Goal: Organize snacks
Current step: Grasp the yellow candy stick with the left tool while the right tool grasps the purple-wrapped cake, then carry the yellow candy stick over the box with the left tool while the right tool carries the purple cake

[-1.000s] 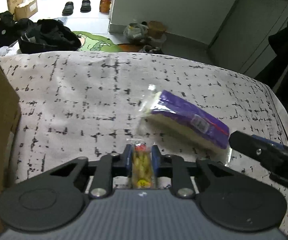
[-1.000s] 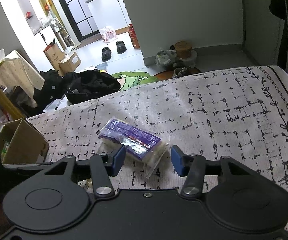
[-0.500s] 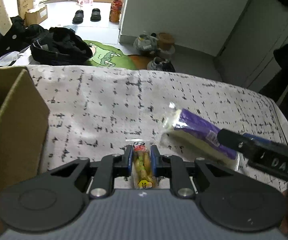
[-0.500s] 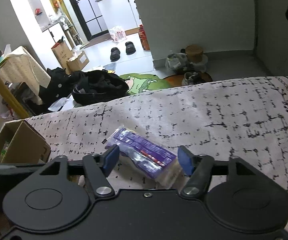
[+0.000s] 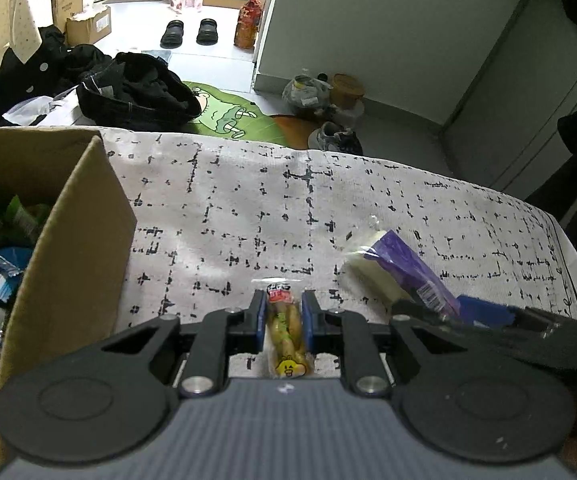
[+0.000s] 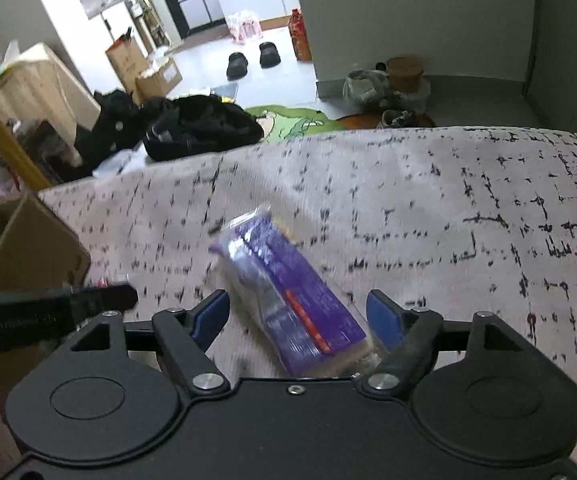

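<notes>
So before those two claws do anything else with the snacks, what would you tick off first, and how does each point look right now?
1. Left claw gripping its small yellow snack pack: ok, blue pads pressed on both sides.
2. Cardboard box within view and open on top: ok, other snacks already lie inside.
3. Right claw straddling the purple packet: ok, the packet lies between the pads.
4. Right claw closed on the packet: not ok, its jaws have just been opening and gaps show at the pads.
5. Packet lined up squarely: not ok, it lies slanted across the opening.
6. Packet resting flat on the patterned cloth: cannot tell, the picture is blurred.
</notes>
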Tool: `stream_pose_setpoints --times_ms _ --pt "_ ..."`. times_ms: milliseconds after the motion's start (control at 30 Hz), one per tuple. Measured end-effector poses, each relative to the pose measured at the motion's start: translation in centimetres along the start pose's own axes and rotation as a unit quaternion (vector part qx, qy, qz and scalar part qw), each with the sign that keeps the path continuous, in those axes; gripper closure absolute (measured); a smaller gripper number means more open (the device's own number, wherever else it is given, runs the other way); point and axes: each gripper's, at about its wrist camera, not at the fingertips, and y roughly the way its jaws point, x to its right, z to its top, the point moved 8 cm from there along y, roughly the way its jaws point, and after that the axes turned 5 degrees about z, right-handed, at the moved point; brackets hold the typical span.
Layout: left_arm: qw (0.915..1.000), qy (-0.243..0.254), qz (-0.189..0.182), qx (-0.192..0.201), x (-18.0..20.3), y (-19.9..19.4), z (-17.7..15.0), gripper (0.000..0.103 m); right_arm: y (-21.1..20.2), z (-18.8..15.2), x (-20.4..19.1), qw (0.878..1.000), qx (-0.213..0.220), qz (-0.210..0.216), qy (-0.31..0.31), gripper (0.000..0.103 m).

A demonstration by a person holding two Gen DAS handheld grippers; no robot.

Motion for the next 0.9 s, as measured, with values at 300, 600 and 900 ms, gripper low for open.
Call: stream_pose_setpoints --times_ms 300,600,900 --pt "0.9998 0.02 -0.007 0.003 -0.2 -1.0 -0.9 0.086 -1.3 -1.5 -0.7 1.0 -0.006 -0.012 0.007 0.068" --pt "0.9991 0.035 -0.018 0.018 -1.2 -3.5 -1.0 0.086 -4.2 -3.4 -0.7 0.992 0.028 0.017 0.12 0.071" --pt "0.9975 0.048 -0.028 0.043 -2.1 -6.7 -0.9 0.086 -6.5 -2.8 -3.2 0.984 0.063 0.045 0.161 0.072"
